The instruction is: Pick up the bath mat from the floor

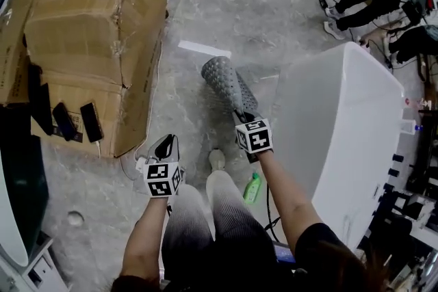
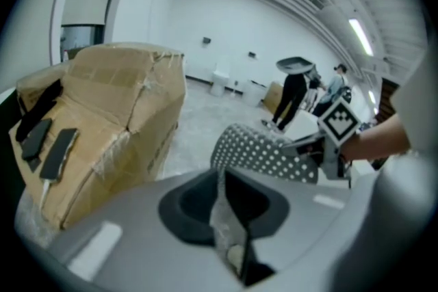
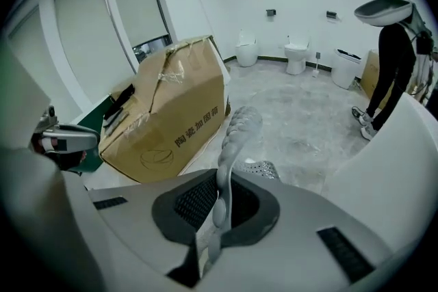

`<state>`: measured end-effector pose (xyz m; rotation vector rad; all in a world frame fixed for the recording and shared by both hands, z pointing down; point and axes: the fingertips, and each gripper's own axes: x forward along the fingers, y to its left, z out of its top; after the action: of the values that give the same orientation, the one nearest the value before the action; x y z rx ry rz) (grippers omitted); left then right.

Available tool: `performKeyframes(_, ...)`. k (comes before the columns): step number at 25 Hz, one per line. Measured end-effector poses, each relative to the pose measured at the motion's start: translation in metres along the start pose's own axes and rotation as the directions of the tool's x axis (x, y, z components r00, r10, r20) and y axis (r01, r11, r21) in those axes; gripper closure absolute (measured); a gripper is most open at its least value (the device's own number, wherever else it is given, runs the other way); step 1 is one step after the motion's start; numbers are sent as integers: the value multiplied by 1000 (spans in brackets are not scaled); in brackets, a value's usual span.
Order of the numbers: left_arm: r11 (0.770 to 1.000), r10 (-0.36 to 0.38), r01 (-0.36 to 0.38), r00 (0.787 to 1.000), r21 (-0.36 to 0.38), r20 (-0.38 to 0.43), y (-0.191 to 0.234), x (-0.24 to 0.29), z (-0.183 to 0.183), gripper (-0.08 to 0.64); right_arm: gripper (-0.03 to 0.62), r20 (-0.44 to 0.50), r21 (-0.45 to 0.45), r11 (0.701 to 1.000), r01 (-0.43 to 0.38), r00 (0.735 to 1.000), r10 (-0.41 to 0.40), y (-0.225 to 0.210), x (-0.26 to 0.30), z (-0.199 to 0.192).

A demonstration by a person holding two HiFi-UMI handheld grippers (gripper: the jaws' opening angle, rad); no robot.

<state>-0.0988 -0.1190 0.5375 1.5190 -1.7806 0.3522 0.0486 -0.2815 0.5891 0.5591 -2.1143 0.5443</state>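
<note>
Noted pale grey floor (image 1: 239, 3) of a white-walled showroom, with toilets along the far wall in the right gripper view.

Logged from the head view, largest first:
- Taped cardboard box (image 1: 96, 31) at 10 o'clock, dented, with dark flat items leaning on its near side.
- White tub (image 1: 342, 120) at 3 o'clock, just beside the right arm.
- Another person's legs (image 1: 356, 3) at 1 o'clock, well apart from the work.
- Grey studded mat (image 1: 229, 82) near centre, running toward 11 o'clock from the right gripper.

Progress: judged mat clear of the floor, curled over on itself and hanging from a single grip. Lift looks essentially done. Left to do, at most: carry it higher or hand it off. Cannot tell from these views where it should go.

Claws:
- Right gripper (image 1: 243, 121): jaws nearly together, clamped on one edge of the mat. Seen edge-on in the right gripper view, with the mat's rim standing up between the pads and bending away toward 12 o'clock.
- Left gripper (image 1: 166, 143) at 7 o'clock: well apart from the mat, not touching it. Jaws look closed in the left gripper view, with only a thin pale strip at the seam. Judged that to be the pads themselves, not a held thing.
</note>
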Motion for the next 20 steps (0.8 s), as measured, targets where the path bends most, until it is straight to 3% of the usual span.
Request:
performKeyframes(9,1000,16,-16,996,4,86,14,-63,46,522,581,113,78,996,-40,993,31,31,-77,33)
performKeyframes(20,999,-46,45,984,13,174,-5,-135,89,523,581,250,149,976,-158,961,118,90,-179,63)
